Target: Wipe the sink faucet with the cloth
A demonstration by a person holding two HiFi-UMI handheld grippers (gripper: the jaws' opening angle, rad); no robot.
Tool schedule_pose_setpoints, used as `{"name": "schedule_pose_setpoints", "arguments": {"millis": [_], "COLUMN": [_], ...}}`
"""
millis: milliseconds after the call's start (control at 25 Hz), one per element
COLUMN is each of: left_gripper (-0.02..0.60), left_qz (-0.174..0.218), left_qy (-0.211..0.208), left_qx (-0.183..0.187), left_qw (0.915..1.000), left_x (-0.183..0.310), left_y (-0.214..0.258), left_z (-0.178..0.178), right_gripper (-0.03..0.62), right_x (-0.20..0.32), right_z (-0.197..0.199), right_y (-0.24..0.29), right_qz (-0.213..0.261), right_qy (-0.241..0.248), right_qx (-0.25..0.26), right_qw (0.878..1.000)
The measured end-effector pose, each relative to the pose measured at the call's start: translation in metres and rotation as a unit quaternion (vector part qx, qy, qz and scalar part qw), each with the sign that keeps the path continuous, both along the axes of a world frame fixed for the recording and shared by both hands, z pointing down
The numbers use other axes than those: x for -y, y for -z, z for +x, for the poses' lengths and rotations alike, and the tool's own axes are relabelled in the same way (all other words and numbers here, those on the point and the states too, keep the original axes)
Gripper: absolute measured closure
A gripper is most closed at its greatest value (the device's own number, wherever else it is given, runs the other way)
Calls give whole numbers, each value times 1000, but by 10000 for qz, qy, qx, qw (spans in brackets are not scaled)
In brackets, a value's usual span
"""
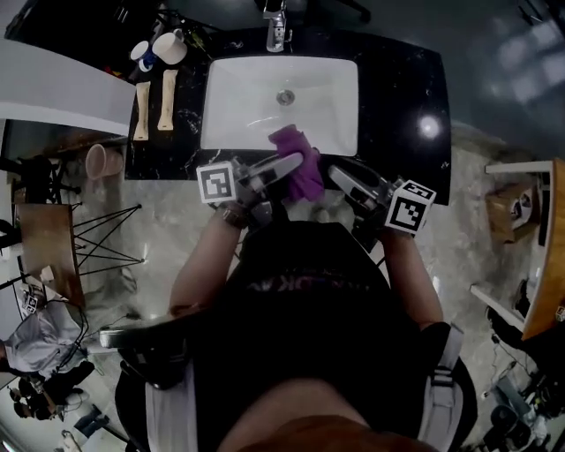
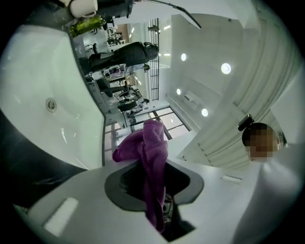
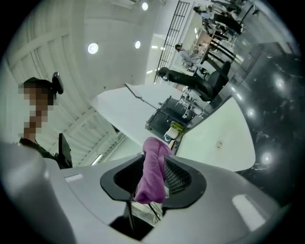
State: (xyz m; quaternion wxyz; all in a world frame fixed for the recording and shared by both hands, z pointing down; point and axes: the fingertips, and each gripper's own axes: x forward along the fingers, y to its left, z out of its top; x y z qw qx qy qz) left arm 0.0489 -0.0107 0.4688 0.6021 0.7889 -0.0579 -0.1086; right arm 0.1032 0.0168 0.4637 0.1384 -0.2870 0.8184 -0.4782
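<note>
Clamped in the left gripper and loose between the right gripper's parted jaws, the cloth is judged ready to be carried to the faucet at top centre.

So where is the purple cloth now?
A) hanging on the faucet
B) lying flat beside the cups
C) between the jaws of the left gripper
C: the purple cloth runs between the jaws of the left gripper, by the front rim of the sink, well away from the faucet.
</note>
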Motion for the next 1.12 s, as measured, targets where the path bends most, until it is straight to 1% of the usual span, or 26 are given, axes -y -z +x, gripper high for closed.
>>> {"name": "schedule_pose_setpoints", "arguments": {"millis": [80,160,240,320,360,440,520,600,720,760,840,920,960,1040,1120], "left_gripper": [497,497,497,497,496,495,494,491,491,491,488,488,488,497,561], "left_qz": [8,5,62,136,200,404,617,739,927,888,624,485,420,207,22], "left_qy": [111,217,249,194,146,39,-61,-161,-241,-236,-200,-99,-12,114,125], "left_qx": [26,-25,-78,-34,71,426,672,743,785,747,588,623,679,705,701], "left_qw": [9999,9998,9996,9997,9997,9983,9958,9944,9923,9930,9961,9968,9968,9972,9975], "left_x": [-12,-20,-25,-30,-31,-30,-32,-36,-34,-33,-34,-30,-26,-23,-28], "left_y": [1,4,8,8,4,-11,-10,0,-14,-15,-5,-11,-19,-29,-33], "left_z": [-7,-15,-20,-21,-22,-27,-27,-25,-39,-44,-50,-66,-75,-87,-89], "right_gripper": [430,415,407,405,405,409,448,475,492,497,505,507,508,509,509], "right_x": [-6,-14,-21,-26,-29,-33,-35,-37,-39,-39,-38,-35,-31,-22,-15], "right_z": [-18,-36,-49,-59,-63,-72,-78,-82,-88,-90,-92,-87,-79,-51,-12], "right_y": [0,1,1,-1,-3,-7,-10,-12,-11,-12,-14,-17,-19,-20,-21], "right_qz": [82,134,156,125,92,22,-75,-186,-273,-297,-341,-398,-436,-466,-399], "right_qy": [379,664,840,968,1029,1118,1094,1016,866,798,615,324,134,-306,-719], "right_qx": [-98,-145,-163,-187,-203,-251,-280,-180,-36,-41,-69,-26,32,74,-87], "right_qw": [9992,9976,9962,9950,9944,9934,9936,9945,9959,9964,9975,9987,9990,9984,9966]}}
